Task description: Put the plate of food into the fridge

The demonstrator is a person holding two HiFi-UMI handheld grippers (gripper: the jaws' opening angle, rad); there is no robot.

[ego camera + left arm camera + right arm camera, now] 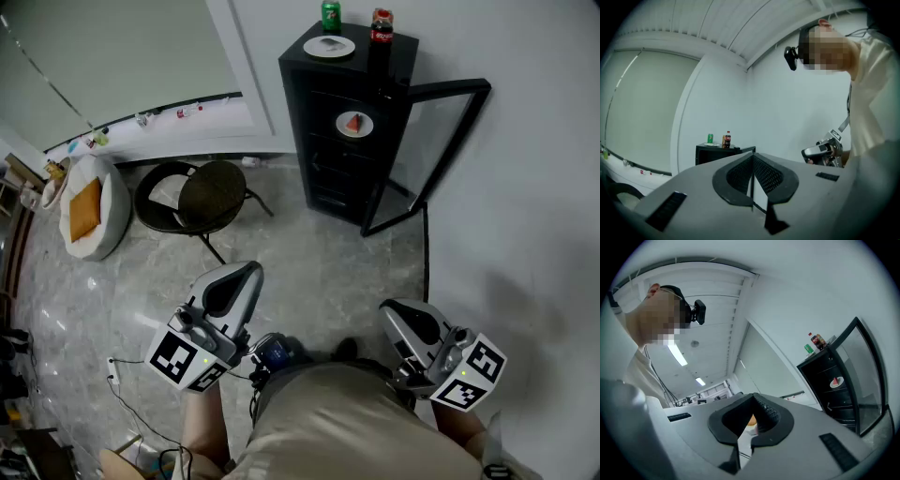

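Observation:
A black fridge stands by the wall with its glass door swung open. A white plate with a red slice of food sits on an upper shelf inside, and it shows in the right gripper view too. On the fridge top are a second plate, a green can and a cola bottle. My left gripper and right gripper are held close to my body, well back from the fridge. Both are shut with nothing in them, as the left gripper and right gripper show in their own views.
A round black chair stands left of the fridge. A white cushion with an orange pillow lies further left. Cables trail on the marble floor at lower left. A white wall runs along the right.

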